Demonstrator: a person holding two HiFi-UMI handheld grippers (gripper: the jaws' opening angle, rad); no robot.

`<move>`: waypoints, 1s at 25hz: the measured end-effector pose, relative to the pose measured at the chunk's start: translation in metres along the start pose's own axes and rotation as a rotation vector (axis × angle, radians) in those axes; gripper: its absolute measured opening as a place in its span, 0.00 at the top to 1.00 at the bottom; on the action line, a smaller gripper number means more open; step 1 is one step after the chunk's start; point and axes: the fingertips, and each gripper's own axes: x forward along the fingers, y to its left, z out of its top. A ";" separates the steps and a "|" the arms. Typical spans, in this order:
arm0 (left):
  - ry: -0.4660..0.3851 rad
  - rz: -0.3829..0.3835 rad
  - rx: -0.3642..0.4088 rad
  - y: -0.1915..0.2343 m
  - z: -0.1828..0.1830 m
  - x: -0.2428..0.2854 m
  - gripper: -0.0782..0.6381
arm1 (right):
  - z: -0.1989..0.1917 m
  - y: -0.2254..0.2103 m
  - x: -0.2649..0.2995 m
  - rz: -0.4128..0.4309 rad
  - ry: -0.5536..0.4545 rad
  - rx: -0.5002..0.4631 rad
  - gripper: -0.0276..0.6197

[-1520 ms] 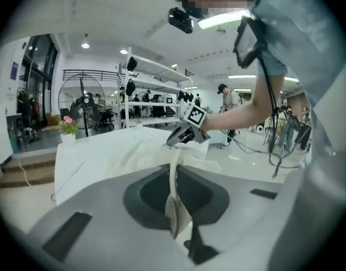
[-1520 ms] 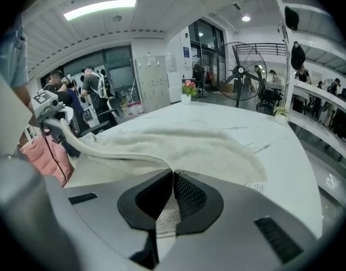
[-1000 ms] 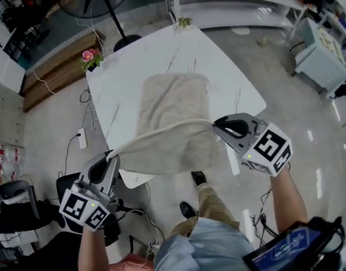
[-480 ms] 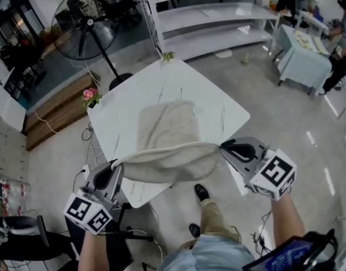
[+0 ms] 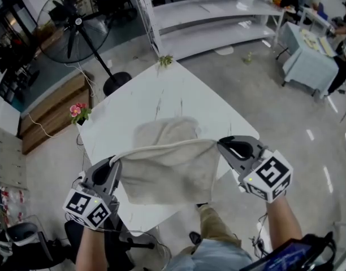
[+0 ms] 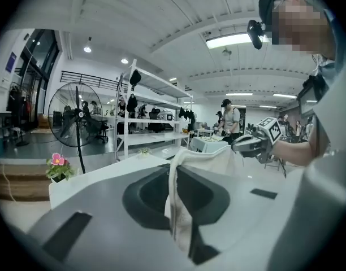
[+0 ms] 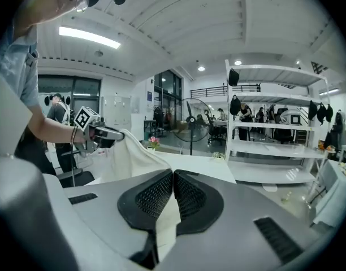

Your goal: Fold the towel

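A beige towel [image 5: 170, 171] is stretched between two grippers above a white counter [image 5: 173, 92]. The left gripper [image 5: 113, 162] is clenched on one near corner of the towel, and the right gripper [image 5: 220, 144] is clenched on the other. Each gripper view shows cloth pinched between closed jaws. The held edge runs taut from one gripper to the other, lifted off the counter. Below it the cloth hangs in a loose sheet over the counter's near edge. The towel's far part lies rumpled on the counter. Pink flowers [image 5: 78, 109] sit at the counter's left corner. A fan [image 5: 71, 24] stands on the floor beyond.
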 end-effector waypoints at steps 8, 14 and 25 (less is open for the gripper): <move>0.117 0.051 -0.077 0.076 -0.045 0.089 0.86 | -0.038 -0.061 0.098 0.004 0.108 0.067 0.92; 0.144 0.076 -0.144 0.114 -0.058 0.135 0.86 | -0.059 -0.094 0.141 -0.002 0.140 0.118 0.92; 0.256 0.086 -0.181 0.156 -0.108 0.193 0.85 | -0.099 -0.127 0.191 -0.008 0.259 0.154 0.92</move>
